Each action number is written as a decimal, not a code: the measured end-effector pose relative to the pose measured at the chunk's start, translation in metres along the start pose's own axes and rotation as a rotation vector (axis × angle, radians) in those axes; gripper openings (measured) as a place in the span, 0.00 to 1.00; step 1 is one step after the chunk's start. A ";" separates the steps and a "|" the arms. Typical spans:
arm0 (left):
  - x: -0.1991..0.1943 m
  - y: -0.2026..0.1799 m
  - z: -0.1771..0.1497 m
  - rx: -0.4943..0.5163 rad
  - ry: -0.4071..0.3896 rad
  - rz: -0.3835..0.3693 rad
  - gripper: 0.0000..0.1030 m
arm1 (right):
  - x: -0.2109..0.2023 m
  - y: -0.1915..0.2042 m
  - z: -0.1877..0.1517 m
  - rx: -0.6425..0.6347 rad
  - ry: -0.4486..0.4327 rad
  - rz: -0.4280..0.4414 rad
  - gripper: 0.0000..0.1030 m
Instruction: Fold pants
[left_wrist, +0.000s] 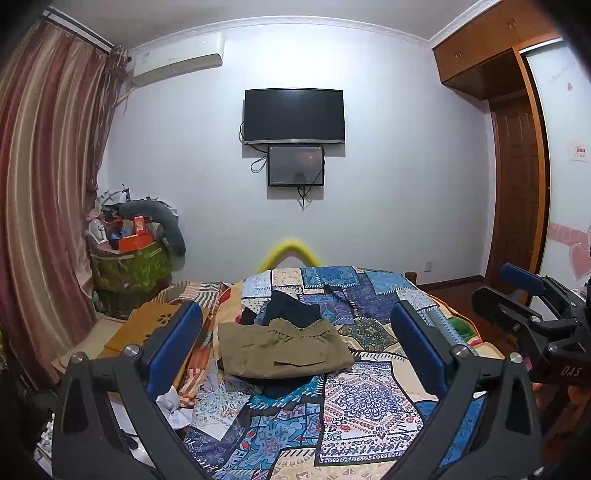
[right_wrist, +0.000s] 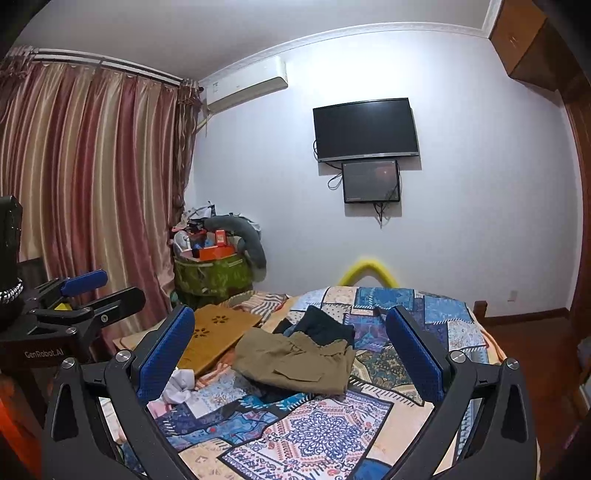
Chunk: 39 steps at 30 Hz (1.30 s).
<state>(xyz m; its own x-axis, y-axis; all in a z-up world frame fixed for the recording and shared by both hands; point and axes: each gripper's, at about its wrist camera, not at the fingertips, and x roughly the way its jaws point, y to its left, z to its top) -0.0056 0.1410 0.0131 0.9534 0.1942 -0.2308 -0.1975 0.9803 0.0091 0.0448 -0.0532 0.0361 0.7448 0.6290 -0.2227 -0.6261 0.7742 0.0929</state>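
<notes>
Folded khaki pants (left_wrist: 282, 349) (right_wrist: 295, 360) lie in a compact stack on the patchwork bedspread (left_wrist: 369, 406) (right_wrist: 325, 435). Dark garments (left_wrist: 293, 308) (right_wrist: 325, 325) sit just behind and under them. My left gripper (left_wrist: 295, 347) hovers above the bed, open wide, blue pads either side of the pants and well short of them. My right gripper (right_wrist: 291, 350) is open too, nothing between its fingers. Each gripper shows at the edge of the other's view: the right one (left_wrist: 524, 295), the left one (right_wrist: 83, 291).
A wooden lap tray (right_wrist: 216, 336) (left_wrist: 147, 328) leans at the bed's left side beside crumpled white paper (right_wrist: 179, 386). A green basket of clutter (right_wrist: 212, 271) stands by the curtains. A TV (left_wrist: 294, 115) hangs on the far wall; a wardrobe (left_wrist: 513, 177) is at right.
</notes>
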 end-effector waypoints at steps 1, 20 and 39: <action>0.000 0.000 0.001 0.000 0.000 -0.001 1.00 | 0.001 0.000 0.000 0.000 0.001 0.002 1.00; 0.003 -0.003 0.000 0.003 0.007 -0.034 1.00 | -0.003 -0.003 0.003 0.003 -0.004 -0.010 1.00; 0.011 -0.002 -0.001 -0.004 0.032 -0.066 1.00 | -0.002 -0.003 0.003 0.009 0.001 -0.021 1.00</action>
<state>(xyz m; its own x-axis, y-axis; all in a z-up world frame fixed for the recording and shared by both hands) 0.0049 0.1411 0.0100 0.9568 0.1276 -0.2614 -0.1352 0.9907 -0.0113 0.0459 -0.0567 0.0389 0.7573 0.6130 -0.2254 -0.6087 0.7875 0.0966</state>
